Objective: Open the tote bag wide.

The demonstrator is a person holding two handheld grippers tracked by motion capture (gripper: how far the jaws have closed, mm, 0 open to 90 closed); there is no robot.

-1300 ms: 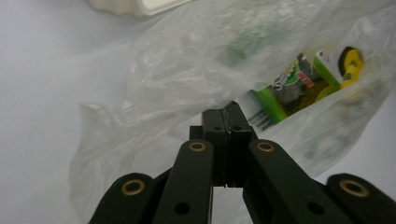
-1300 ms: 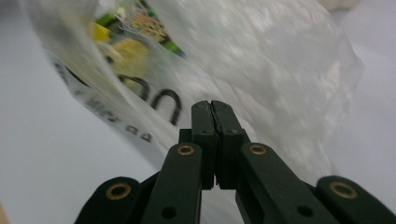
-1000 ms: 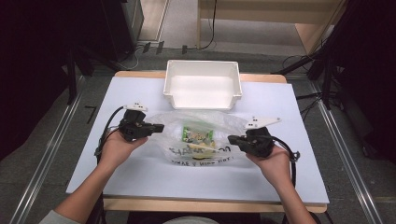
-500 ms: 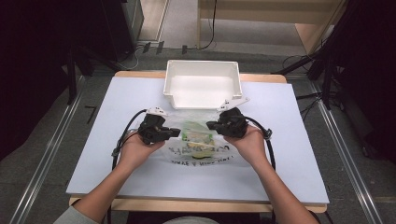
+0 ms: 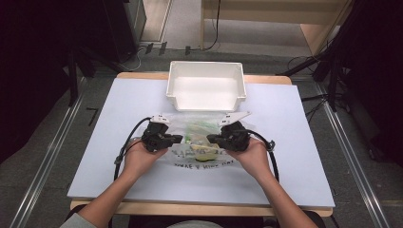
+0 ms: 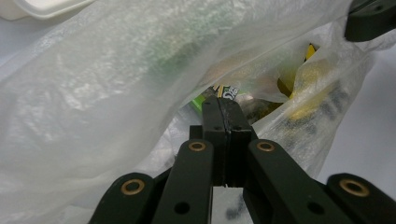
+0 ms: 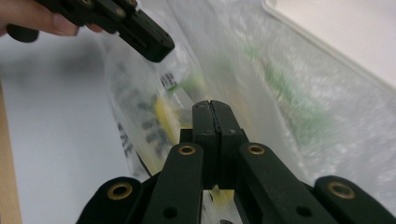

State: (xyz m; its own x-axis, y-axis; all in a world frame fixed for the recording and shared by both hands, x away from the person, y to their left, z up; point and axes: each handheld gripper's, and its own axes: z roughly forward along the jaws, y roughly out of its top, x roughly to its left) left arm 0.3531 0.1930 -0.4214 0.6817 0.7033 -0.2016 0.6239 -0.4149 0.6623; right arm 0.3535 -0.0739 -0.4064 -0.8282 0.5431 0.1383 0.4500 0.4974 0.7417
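We see our left tool point(image 5: 177, 139) and right tool point(image 5: 212, 139) with jaws pressed flat together, gripping nothing, tips facing each other over the clear plastic bag point(image 5: 199, 142) at the frame's centre. The bag lies flat on the counter point(image 5: 285, 156), its long axis running left to right, just below the white bin point(image 5: 206, 87)
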